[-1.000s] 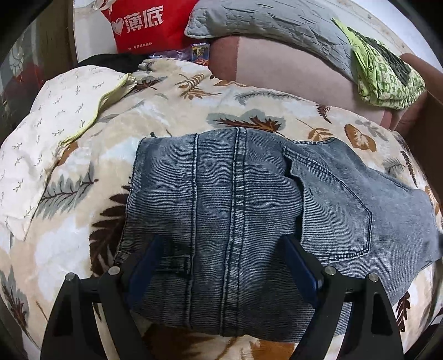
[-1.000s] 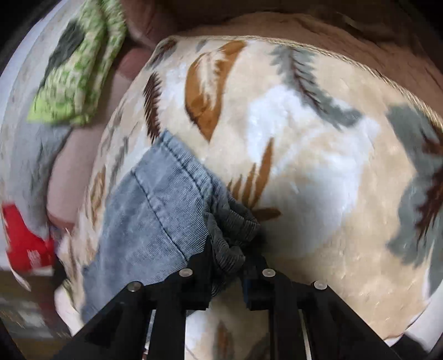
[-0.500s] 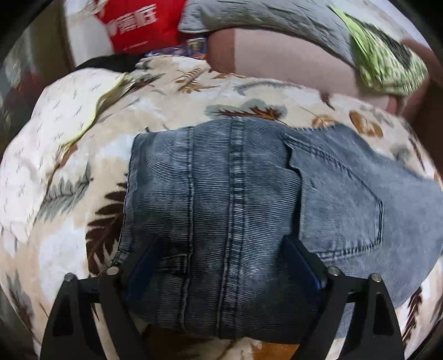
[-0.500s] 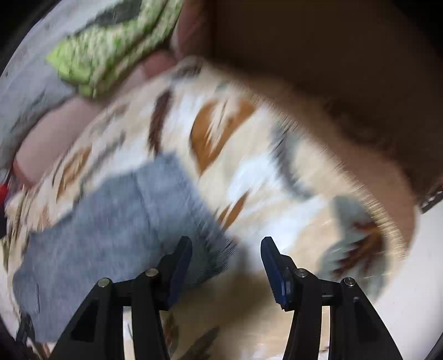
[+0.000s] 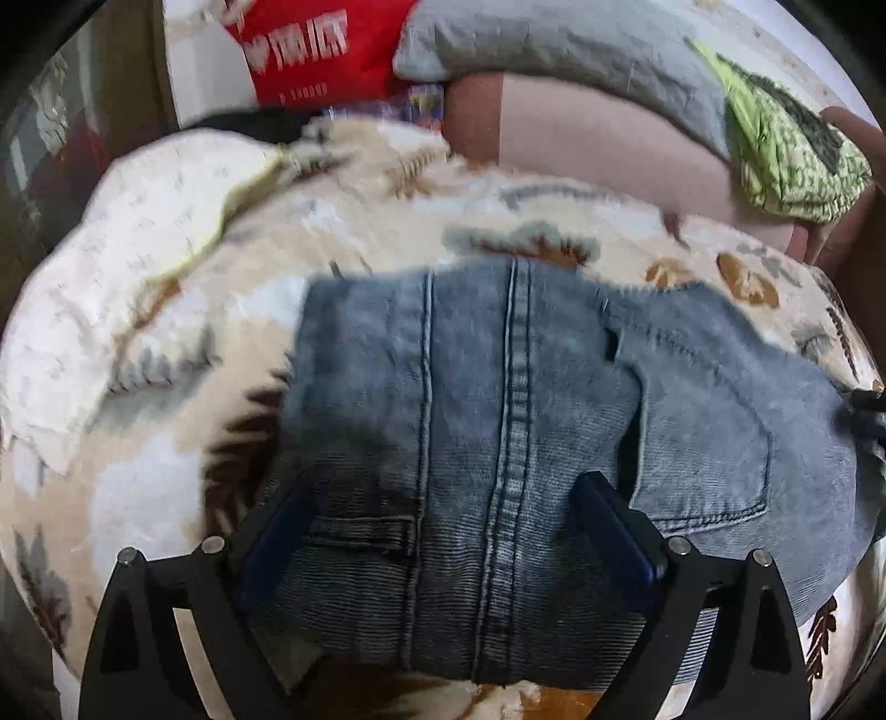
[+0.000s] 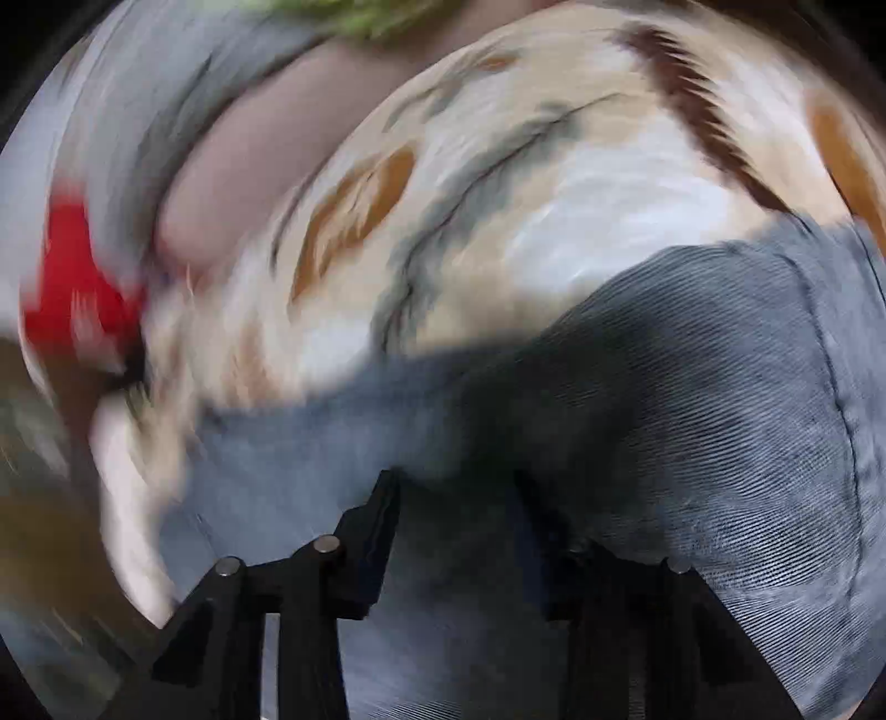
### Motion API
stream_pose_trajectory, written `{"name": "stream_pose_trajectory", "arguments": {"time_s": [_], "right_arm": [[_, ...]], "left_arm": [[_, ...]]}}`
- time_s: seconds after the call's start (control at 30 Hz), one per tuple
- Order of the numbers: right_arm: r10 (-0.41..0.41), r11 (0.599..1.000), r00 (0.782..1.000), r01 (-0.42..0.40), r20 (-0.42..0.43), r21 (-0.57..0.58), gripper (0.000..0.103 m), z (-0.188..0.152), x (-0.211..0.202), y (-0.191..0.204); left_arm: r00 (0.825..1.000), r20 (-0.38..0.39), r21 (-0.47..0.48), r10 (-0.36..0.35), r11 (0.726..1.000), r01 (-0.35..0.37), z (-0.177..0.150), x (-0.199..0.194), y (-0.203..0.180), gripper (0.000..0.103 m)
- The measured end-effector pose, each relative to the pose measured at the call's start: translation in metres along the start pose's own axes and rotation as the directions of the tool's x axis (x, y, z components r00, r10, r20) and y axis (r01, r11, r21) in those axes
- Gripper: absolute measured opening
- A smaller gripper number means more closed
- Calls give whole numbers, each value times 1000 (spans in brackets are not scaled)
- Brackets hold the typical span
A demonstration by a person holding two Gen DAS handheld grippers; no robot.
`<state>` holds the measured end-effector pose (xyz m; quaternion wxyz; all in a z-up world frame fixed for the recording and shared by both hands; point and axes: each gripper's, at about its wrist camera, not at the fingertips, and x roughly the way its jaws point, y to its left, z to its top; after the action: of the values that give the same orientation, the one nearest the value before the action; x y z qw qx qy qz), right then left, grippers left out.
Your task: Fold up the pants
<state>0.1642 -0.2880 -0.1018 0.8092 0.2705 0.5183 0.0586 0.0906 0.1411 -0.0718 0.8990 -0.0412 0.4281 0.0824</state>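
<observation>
One pair of jeans (image 5: 498, 443) lies flat on a leaf-print blanket (image 5: 166, 343), seat up. Left gripper (image 5: 448, 531) sits over the waistband, fingers (image 5: 614, 526) spread wide, holding nothing. Right gripper (image 6: 454, 531), blurred, is over the denim with fingers apart. Beyond: green cloth (image 5: 792, 155), grey pillow (image 5: 554, 44), red bag (image 5: 310, 50).

Count: 1 pair of jeans (image 5: 526, 443), 1 leaf-print blanket (image 5: 166, 471), 1 grey pillow (image 5: 554, 44), 1 red bag (image 5: 310, 50), 1 green cloth (image 5: 792, 160), 2 grippers: left (image 5: 437, 531), right (image 6: 459, 531).
</observation>
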Motion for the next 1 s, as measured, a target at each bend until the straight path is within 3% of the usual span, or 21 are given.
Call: {"name": "stream_pose_trajectory", "arguments": {"time_s": [0.07,0.13,0.17,0.23,0.3,0.37,0.5,0.53,0.6,0.63,0.67,0.87,1.0], "right_arm": [[-11,994,1000,10,-8,-107,56,-6,-6,25],[-33,986,999,32,-2,-163,56,-11,-10,50],[-52,977,998,55,21,-206,56,-5,-10,63],[-19,951,1000,19,4,-308,56,-4,-5,103],[-6,916,998,-21,-66,-401,58,0,16,143],[-75,856,993,19,-87,-516,58,3,51,185],[-146,821,981,48,-127,-569,57,9,107,222],[-164,811,978,59,-128,-582,55,11,117,222],[-214,778,966,78,-147,-623,40,8,138,227],[-226,767,963,84,-145,-637,13,8,144,229],[-239,741,963,96,-127,-665,2,5,146,234],[-356,565,932,279,76,-776,2,-9,170,251],[-298,641,945,301,133,-706,5,-7,148,241]], "left_arm": [[995,92,10,-49,999,48,4,-19,-5,96],[988,148,49,-48,998,41,5,-29,-15,96],[989,144,71,-28,997,18,5,-27,-19,96],[996,87,106,29,994,-38,1,-13,-26,96],[999,28,114,31,993,-34,-4,-1,-26,96],[1000,4,103,24,994,-24,-6,5,-24,96],[999,-31,61,-9,998,10,-4,13,-16,96],[999,-38,56,-14,998,16,-5,15,-15,96],[998,-51,40,-32,999,34,-4,17,-12,96],[998,-55,36,-38,999,40,-3,18,-11,96],[998,-56,35,-41,998,43,-3,17,-11,96],[998,-61,39,-35,999,38,-3,17,-14,96],[998,-57,33,-39,999,41,-4,16,-13,96]]}}
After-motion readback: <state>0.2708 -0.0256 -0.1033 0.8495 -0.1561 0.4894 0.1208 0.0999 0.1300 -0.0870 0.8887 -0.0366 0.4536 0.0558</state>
